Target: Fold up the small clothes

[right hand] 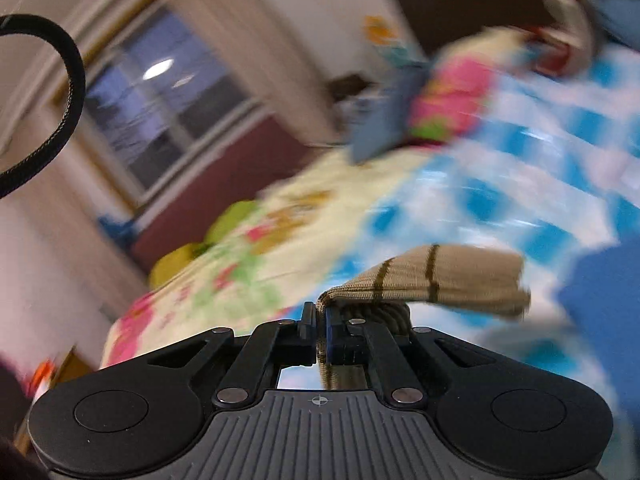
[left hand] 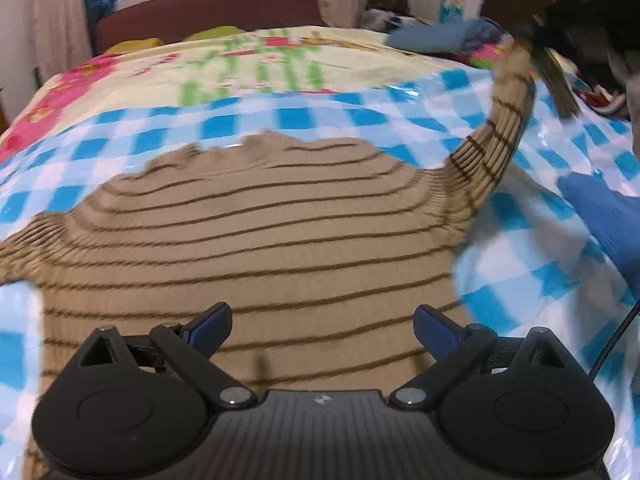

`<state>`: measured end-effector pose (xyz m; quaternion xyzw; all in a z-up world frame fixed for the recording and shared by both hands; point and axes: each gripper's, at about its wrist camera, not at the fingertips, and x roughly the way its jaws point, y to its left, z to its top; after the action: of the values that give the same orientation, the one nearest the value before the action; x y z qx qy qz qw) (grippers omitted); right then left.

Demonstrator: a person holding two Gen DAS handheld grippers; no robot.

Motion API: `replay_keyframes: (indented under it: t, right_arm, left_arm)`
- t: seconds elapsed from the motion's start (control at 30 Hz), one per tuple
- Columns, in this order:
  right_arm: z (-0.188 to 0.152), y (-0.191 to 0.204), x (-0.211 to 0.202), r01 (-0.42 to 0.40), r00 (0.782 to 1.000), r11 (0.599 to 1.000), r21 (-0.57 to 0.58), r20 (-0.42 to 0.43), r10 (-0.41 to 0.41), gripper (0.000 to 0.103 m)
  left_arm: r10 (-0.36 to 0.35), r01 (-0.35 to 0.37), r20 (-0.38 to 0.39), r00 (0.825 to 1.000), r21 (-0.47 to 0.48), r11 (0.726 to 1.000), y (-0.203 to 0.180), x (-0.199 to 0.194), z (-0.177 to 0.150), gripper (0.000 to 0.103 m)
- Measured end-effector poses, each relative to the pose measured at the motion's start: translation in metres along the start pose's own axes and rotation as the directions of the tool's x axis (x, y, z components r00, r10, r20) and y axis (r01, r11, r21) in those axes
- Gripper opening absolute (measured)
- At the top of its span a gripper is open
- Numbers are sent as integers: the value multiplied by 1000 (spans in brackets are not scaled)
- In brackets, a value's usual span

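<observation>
Left wrist view: a tan sweater [left hand: 256, 248] with thin brown stripes lies spread on a blue-and-white checked sheet [left hand: 304, 116] covering a bed [left hand: 248, 60]. The left gripper [left hand: 322, 326] hangs over the lower body of the sweater, its blue-tipped jaws spread wide with nothing between them. At upper right, one sleeve [left hand: 500, 140] is lifted clear of the sheet and curves upward to the right gripper [left hand: 532, 56], which appears blurred there. A blue cloth [left hand: 608, 216] lies on the sheet at the right edge, beside the raised sleeve. Folded blue clothes [left hand: 444, 36] sit at the far side of the bed, and a dark red headboard [left hand: 208, 12] closes the background.

Right wrist view: the right gripper [right hand: 320, 320] is clenched on the sleeve [right hand: 432, 280]; the ribbed fabric is pinched between the jaws, and the cuff end drapes over to the right, above the checked sheet [right hand: 500, 184]. The picture is tilted and blurred. A flowered bedspread [right hand: 248, 264] lies left of the checked area, with a window [right hand: 160, 96] and the headboard [right hand: 224, 184] behind. A black cable [right hand: 60, 92] loops at the upper left.
</observation>
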<state>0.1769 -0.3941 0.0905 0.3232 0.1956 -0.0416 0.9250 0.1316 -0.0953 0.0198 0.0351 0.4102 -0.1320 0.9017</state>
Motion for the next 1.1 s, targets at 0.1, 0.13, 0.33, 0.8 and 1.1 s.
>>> replay_keyframes:
  t: [0.1,0.13,0.33,0.8,1.1]
  right_arm:
    - [-25,70,11,-133,989,985,-106,-71,126,5]
    - [-41,98,18,-191,976,971,-144,-133,172,6]
    - [-152,181,40,-414,853,853,-319,-463,241,10]
    - [-176,122,49,-200,890,830,-521,-450,-68,12]
    - [-193,141,99,-371,797,810,-454,-603,26,30]
  left_arm:
    - [49,-48,11,999,-47,998,34,-13,-15,102]
    - [68,-68,10,998,-65,996,46,-16,-21,102]
    - [163,-164,-16,986,-137,977,98,-23,-55,102]
    - [147,-138,40,988,-180,974,117,-24,-67,102]
    - [140,-130,36,989,-207,970,124,-22,-69,102]
